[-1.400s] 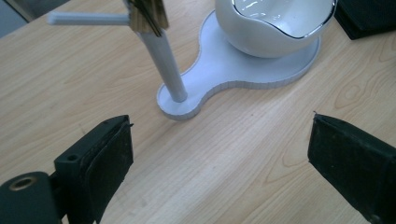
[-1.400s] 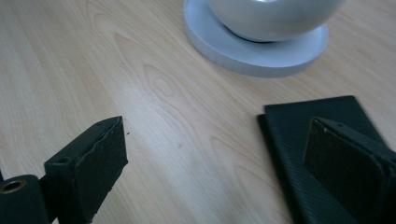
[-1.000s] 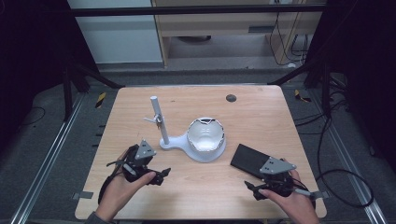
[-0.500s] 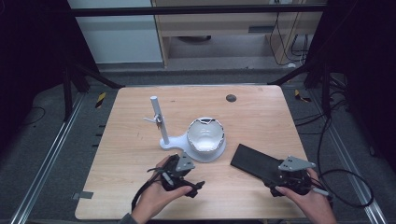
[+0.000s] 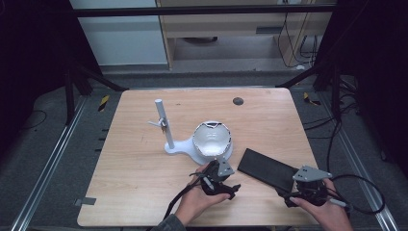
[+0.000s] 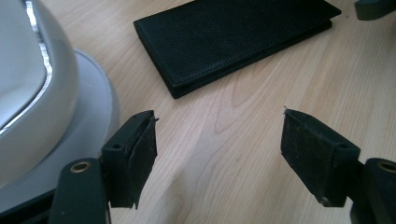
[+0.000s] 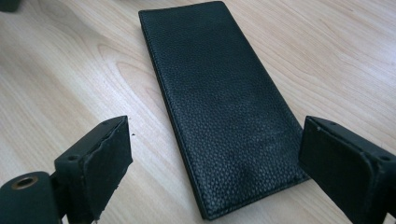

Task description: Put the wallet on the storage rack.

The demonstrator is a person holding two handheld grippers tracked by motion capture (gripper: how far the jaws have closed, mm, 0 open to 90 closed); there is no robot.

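Both grippers are gaping with nothing in them. The left gripper sits at about 6 o'clock on the table, just in front of the white stand; its jaws have just been closing a bit but are wide apart, with only bare wood between them in the left gripper view, and its pads touch nothing. The right gripper is down at roughly 5 o'clock, jaws spread about as wide as they go, straddling the near end of the wallet in the right gripper view; the pads stand off on either side, not pressing on it. Can't tell whether the jaw tips rest on the table or hover just over it. The wallet is a long flat black leather one, closed and lying flat on the wood at about 4 o'clock from the table's middle. From the high view its long axis runs from 10 o'clock to 4 o'clock, the far end pointing toward the bowl and the near end at the right gripper. The bowl is the only container here, a white one sitting on the stand's base just right of the upright post, and as far as I can see it has nothing in it. The wallet lies near the base but apart from it.
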